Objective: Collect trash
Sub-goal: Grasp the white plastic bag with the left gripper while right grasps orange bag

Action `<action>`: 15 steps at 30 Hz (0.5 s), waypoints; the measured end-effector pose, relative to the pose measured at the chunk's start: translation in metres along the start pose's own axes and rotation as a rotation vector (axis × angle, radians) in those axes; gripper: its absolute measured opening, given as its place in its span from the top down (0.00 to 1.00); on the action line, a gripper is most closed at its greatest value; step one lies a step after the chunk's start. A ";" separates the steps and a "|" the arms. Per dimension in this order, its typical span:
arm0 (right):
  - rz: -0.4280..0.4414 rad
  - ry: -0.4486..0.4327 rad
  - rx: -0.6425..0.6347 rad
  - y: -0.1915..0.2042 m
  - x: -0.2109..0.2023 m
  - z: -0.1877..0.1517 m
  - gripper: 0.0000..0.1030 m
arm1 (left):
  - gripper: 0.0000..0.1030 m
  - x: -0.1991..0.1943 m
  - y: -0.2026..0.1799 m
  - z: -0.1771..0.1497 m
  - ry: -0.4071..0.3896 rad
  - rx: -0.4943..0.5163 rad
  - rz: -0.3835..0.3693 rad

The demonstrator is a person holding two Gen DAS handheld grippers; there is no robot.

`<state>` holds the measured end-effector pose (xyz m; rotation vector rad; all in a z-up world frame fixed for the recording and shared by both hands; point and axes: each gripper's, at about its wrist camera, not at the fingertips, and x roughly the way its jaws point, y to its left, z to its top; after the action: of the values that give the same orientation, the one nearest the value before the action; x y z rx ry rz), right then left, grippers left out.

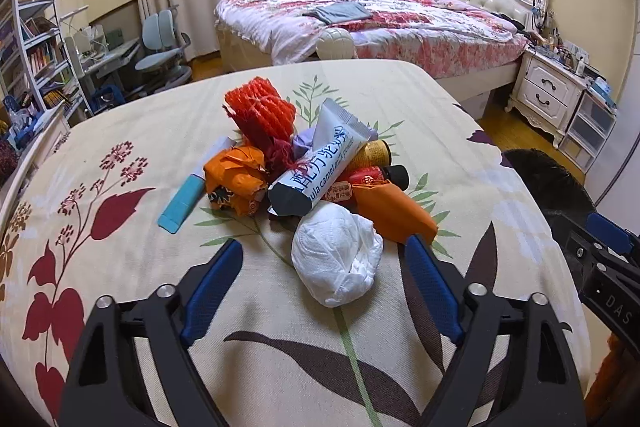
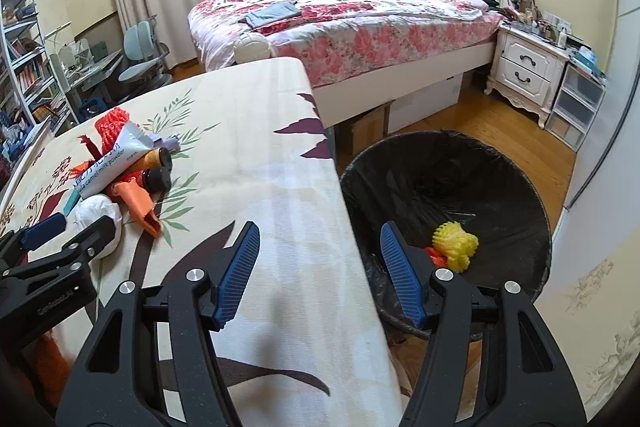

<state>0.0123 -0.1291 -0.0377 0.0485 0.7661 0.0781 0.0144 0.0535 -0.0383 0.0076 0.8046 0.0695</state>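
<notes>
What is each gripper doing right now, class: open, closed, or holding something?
Left gripper: open, empty, white crumpled tissue between its fingers, ungripped.
Right gripper: open, empty.

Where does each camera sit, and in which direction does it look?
Left wrist: sits on the left tongs, open, facing the white paper ball and trash pile on the table; the right tongs show at its right edge.
Right wrist: sits on the right tongs, open, over the table edge and black bin; the left tongs show at left.
Shared: trash pile, bed.
</notes>
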 end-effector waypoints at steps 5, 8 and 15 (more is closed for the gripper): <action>0.014 0.007 -0.014 0.010 0.003 0.000 0.40 | 0.52 0.012 0.004 -0.001 0.052 -0.009 -0.048; 0.022 0.011 -0.021 0.014 0.005 -0.001 0.40 | 0.61 0.012 0.005 -0.002 0.060 -0.006 -0.066; 0.048 0.016 -0.048 0.028 0.005 -0.002 0.40 | 0.63 0.002 0.009 -0.009 0.051 0.011 -0.077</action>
<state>0.0129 -0.1006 -0.0402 0.0204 0.7794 0.1422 0.0087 0.0622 -0.0452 -0.0149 0.8549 -0.0074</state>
